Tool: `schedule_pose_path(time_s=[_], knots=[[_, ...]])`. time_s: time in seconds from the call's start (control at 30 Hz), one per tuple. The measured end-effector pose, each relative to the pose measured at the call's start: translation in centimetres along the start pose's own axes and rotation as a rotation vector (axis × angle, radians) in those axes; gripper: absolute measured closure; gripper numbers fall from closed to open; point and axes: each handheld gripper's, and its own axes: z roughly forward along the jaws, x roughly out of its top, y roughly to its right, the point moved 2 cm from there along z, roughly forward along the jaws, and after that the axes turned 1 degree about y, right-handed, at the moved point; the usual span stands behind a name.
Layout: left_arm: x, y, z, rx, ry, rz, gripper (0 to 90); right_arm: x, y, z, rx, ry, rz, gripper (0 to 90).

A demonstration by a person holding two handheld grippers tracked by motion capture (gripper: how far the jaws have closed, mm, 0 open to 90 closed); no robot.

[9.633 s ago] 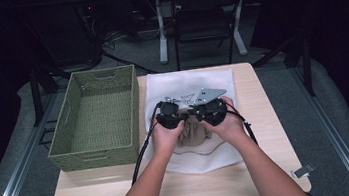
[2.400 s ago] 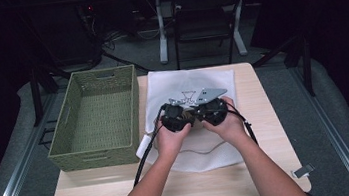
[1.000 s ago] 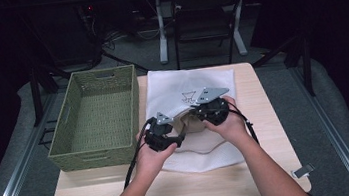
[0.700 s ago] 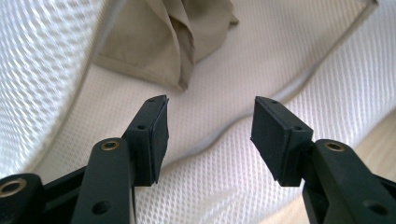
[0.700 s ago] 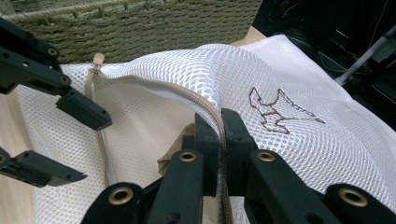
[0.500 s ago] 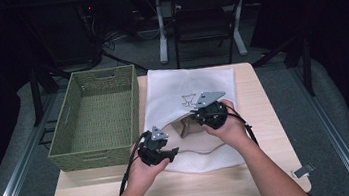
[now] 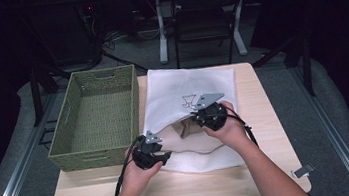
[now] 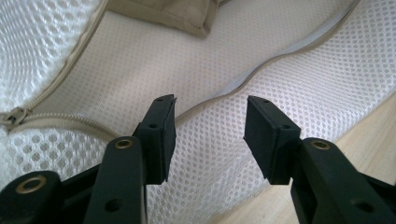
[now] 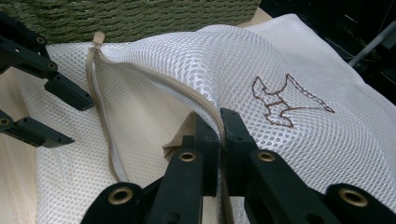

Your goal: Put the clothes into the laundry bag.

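On the table, my right gripper clamps the bag rim; my left gripper, jaws closing, has dropped to the lower edge, nothing gripped yet.

White mesh-cloth bag, seemingly matt

1 white mesh bag, 1 beige cloth inside it, 1 green basket, 1 table, 2 grippers: left gripper, right gripper.
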Motion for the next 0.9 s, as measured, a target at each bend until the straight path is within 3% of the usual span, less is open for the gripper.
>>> schedule_pose_path(time_s=[0.1, 0.27, 0.63, 0.9], knots=[[-0.3, -0.3, 0.1, 0.012, -0.008, -0.001, 56.7, -0.2, 0.0, 0.0, 0.003, 0.001, 0.003, 87.0], [-0.7, -0.1, 0.3, -0.031, -0.029, 0.008, 58.0, -0.7, -0.1, -0.4, -0.005, 0.006, -0.001, 86.9], [-2.1, 0.5, 0.5, -0.064, -0.091, 0.048, 62.8, -1.5, -0.3, -0.2, 0.004, 0.011, 0.002, 86.8], [-2.0, 0.6, 0.6, -0.07, -0.079, 0.052, 65.2, -2.2, -0.7, 0.4, 0.031, -0.015, 0.006, 85.7]])
